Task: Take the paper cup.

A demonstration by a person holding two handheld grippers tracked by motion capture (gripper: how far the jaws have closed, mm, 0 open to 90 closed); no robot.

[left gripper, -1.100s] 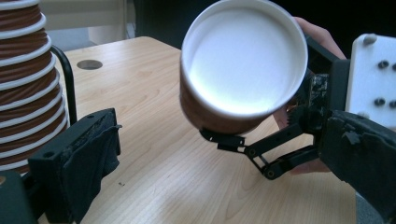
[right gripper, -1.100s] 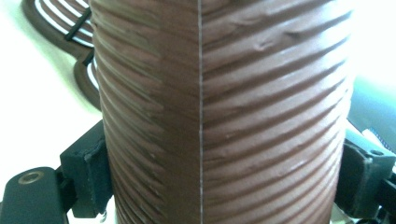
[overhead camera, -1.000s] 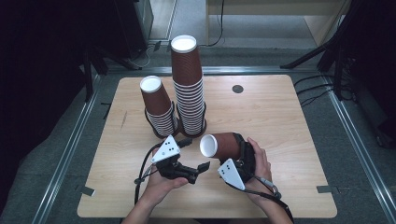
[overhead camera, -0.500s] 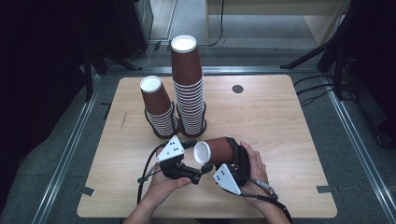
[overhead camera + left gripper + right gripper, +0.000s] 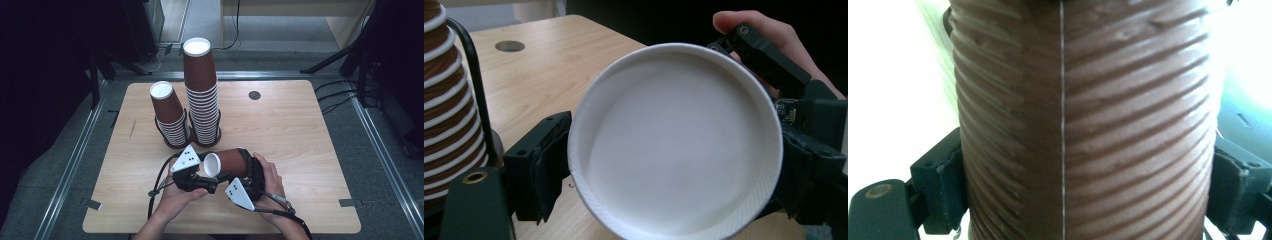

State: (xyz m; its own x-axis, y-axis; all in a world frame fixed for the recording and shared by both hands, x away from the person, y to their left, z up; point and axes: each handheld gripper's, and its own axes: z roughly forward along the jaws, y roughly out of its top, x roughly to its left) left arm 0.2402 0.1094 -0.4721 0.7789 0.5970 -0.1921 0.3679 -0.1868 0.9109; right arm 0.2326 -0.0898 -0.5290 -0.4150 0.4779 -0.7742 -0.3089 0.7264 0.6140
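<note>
Now the cup passes between the two grippers.

The right gripper (image 5: 239, 172) pinches the brown cup (image 5: 227, 163) across its ribbed side, holding it sideways just above the table (image 5: 300, 150) near the front edge. The left gripper (image 5: 674, 165), spread wide, has its jaws either side of the white rim; a second ago it sat apart from the cup. The handover looks close. Behind stand two cup stacks (image 5: 200, 95) in wire holders.

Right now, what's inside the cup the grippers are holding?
The held cup lies sideways, mouth toward the left gripper. Its white inside looks empty down to the bottom; nothing sits in it. The right gripper clamps its ribbed brown wall.
</note>
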